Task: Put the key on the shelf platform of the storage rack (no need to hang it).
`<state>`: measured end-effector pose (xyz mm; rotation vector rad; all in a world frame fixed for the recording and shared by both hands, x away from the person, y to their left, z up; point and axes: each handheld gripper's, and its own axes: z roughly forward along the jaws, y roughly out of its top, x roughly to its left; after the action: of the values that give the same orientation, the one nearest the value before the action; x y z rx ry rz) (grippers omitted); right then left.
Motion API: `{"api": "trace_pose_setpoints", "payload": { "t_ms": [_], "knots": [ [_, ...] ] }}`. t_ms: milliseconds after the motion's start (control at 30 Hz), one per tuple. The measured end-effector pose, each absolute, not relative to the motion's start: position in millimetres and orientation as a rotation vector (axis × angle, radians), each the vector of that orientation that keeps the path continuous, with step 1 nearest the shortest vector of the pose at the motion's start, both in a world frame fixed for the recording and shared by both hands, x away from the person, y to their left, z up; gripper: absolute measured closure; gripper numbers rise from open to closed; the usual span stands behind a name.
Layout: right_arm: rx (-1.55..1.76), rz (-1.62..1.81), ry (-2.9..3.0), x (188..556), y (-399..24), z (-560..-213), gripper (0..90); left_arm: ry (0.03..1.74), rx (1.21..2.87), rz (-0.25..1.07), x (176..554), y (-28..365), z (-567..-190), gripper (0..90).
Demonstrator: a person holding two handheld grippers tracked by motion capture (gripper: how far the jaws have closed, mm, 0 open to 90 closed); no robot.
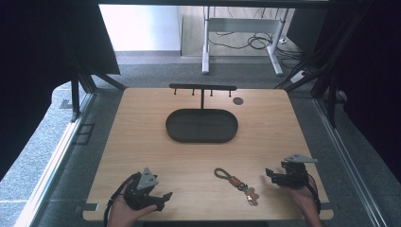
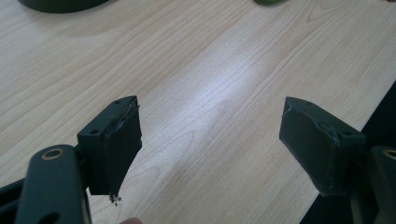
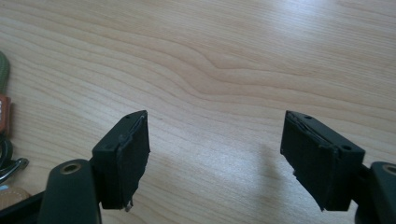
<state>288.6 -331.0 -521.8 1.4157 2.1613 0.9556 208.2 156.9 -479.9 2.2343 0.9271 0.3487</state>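
Left gripper view: dark tray [image 2: 60, 4] beyond the left jaw, cut off by the top edge. Right gripper view: keychain [image 3: 5, 121] left of the left jaw, cropped at the frame edge. High view: keychain's [image 1: 239, 184] charms too small to identify.

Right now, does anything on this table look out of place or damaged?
Mostly tidy. The keychain lies loose near the front edge, not in the tray. The left gripper pads look frayed at their edges.

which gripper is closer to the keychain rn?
Right. The right gripper sits just beside the keychain, jaws open; the left gripper is farther off across the table.
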Motion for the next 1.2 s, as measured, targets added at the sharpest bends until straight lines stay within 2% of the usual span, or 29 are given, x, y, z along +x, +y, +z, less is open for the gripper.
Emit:
{"api": "trace_pose_setpoints", "payload": {
  "t_ms": [533,1200],
  "knots": [
    [1.355,0.969,2.237,273.9,-333.5,-512.0,32.2,0.946,2.223,0.308,214.7,159.9,-488.4,21.9],
    [1.229,0.916,2.378,256.6,-324.1,-458.9,38.7,0.925,2.184,0.255,212.8,157.4,-486.7,22.7]
  ]
}}
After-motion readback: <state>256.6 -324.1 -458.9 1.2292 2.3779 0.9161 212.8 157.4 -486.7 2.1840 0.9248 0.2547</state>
